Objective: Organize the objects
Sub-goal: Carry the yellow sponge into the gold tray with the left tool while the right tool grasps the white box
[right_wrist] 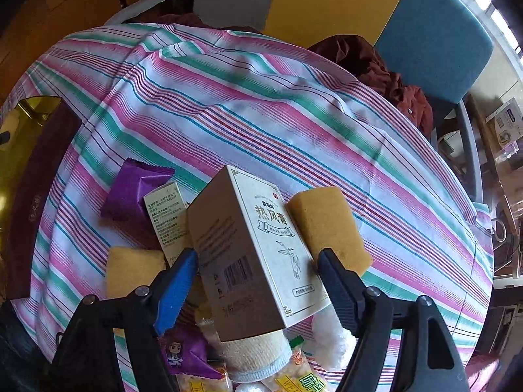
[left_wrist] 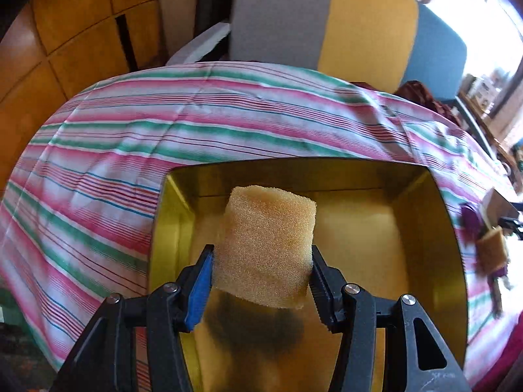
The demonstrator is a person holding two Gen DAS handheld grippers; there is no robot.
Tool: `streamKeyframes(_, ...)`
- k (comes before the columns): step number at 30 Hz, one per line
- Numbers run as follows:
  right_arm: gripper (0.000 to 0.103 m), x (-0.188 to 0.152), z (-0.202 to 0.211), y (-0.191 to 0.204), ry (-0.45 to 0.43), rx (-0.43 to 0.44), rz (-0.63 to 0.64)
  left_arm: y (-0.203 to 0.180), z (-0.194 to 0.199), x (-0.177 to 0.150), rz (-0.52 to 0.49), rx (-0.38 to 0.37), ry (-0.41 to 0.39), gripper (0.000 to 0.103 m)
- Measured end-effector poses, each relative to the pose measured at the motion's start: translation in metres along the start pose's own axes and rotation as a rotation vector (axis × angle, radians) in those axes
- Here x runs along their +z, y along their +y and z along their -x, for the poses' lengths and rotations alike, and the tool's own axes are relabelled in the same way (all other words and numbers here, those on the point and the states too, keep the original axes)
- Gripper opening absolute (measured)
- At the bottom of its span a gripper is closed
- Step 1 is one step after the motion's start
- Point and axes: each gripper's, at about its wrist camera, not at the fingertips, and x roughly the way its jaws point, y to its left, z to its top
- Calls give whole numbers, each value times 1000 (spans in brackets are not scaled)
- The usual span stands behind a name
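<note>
Left gripper [left_wrist: 261,281] clamps the sponge [left_wrist: 266,248] above the gold tin [left_wrist: 438,228]; lower it fully inside before releasing. Right gripper [right_wrist: 256,281] straddles the carton [right_wrist: 251,248], jaws wide; centre both pads [right_wrist: 178,290] before closing.

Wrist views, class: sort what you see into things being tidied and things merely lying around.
Being tidied:
- sponge, held over gold box
- carton
- purple packet
- loose sponge

Lying around:
- striped cloth
- red garment
- chair back
</note>
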Motion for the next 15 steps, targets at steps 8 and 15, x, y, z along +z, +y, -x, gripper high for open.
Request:
streamKeyframes(8, 68, 1, 2, 12, -32, -42, 38, 16, -19, 10, 14, 104, 17, 56)
streamKeyframes(15, 36, 2, 15, 12, -76, -50, 25, 17, -29, 15, -38, 174, -27, 58)
